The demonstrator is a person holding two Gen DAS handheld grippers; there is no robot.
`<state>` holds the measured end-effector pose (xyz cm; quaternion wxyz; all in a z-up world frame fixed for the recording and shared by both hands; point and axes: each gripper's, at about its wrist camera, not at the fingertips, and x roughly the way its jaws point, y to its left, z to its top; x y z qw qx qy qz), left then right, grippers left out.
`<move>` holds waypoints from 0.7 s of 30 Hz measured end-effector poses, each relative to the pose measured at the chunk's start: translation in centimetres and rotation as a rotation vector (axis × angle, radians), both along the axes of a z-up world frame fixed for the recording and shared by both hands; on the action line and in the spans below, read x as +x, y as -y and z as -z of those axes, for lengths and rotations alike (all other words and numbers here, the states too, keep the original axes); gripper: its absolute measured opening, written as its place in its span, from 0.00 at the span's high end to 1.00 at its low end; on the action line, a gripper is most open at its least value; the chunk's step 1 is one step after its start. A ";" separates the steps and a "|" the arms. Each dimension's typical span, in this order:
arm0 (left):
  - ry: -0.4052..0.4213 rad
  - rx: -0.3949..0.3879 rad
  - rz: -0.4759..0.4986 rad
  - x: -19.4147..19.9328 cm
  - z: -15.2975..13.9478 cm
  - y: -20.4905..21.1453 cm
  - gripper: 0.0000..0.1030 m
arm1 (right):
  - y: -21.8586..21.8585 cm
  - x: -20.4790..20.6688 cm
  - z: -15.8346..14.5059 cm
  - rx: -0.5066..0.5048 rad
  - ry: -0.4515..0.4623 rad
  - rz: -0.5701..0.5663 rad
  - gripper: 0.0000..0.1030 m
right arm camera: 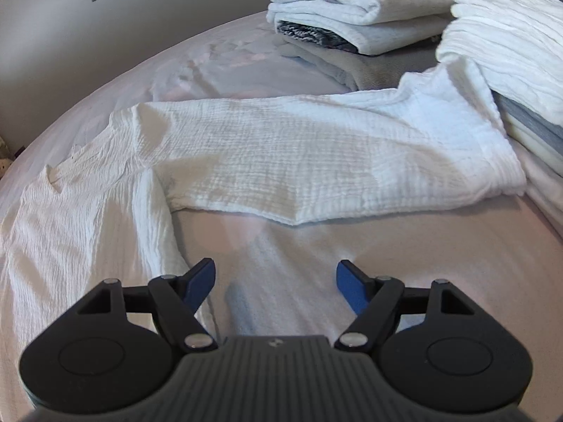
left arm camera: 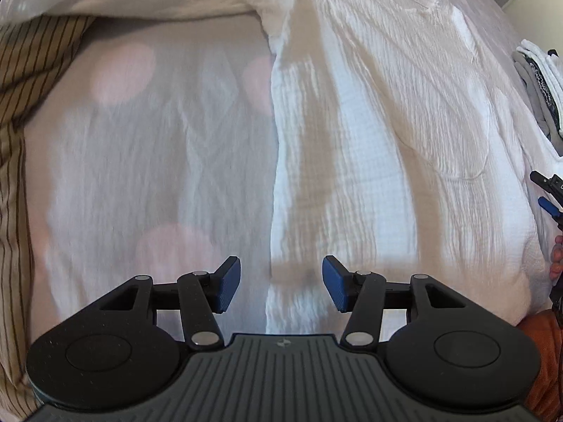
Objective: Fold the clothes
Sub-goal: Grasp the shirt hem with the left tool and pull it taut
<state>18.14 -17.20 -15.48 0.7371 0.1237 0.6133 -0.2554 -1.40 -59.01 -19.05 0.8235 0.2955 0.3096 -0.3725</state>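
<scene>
A white crinkled shirt [left arm camera: 380, 133] lies flat on the bed, its left side edge running down the middle of the left wrist view. My left gripper [left arm camera: 281, 283] hovers open just over that edge near the hem, nothing between its blue pads. In the right wrist view the same shirt [right arm camera: 88, 218] fills the left, and one sleeve [right arm camera: 316, 161] stretches out to the right across the sheet. My right gripper [right arm camera: 275, 286] is open above bare sheet, beside the shirt's right edge and below the sleeve. The other gripper [left arm camera: 552, 193] shows at the left view's right edge.
The bed sheet [left arm camera: 140, 161] is pale with faint pink dots. A striped brown cloth [left arm camera: 24, 81] lies at the left. Folded clothes stand in piles at the back [right arm camera: 355, 24] and at the right [right arm camera: 520, 56]. A hand and orange sleeve [left arm camera: 549, 344] show at lower right.
</scene>
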 end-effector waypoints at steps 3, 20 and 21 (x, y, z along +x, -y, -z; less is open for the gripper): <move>-0.014 0.007 -0.053 -2.0 0.1 -0.9 0.51 | -0.1 -0.6 -0.6 0.007 -0.006 -0.011 0.24; -0.001 0.008 0.003 -4.5 0.8 -0.7 0.89 | 0.0 -4.2 -2.9 0.214 -0.246 -0.337 0.24; -0.002 0.003 0.005 -4.4 0.8 -0.7 0.90 | -0.2 -4.5 -2.8 0.212 -0.255 -0.339 0.24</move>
